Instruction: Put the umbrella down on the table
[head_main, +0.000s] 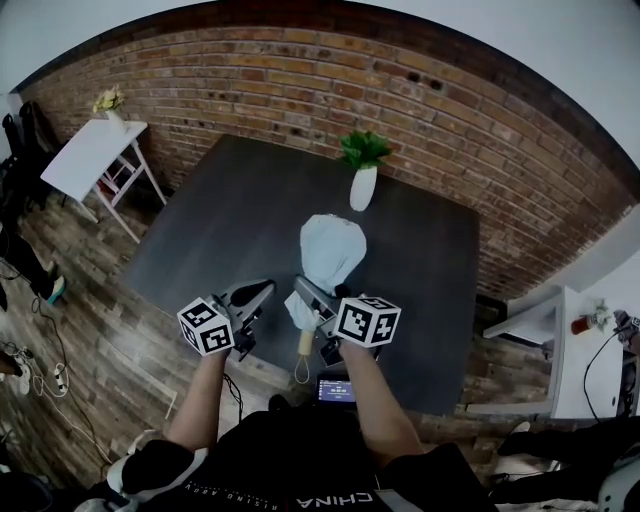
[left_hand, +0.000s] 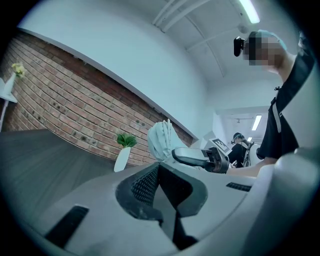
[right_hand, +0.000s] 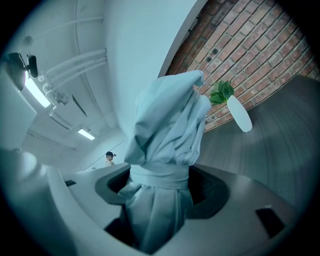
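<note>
Umbrella (head_main: 330, 252) before vase (head_main: 363, 187) on table (head_main: 220, 225)

"CHINA" (seen upside down) on the person's shirt (head_main: 340, 490).

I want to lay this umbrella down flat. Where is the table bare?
The table is bare across its whole left half, left of the vase and umbrella. The strip right of the vase, up to the right edge, is bare too. Only the far middle is taken: the vase stands there, beyond the held umbrella.
</note>
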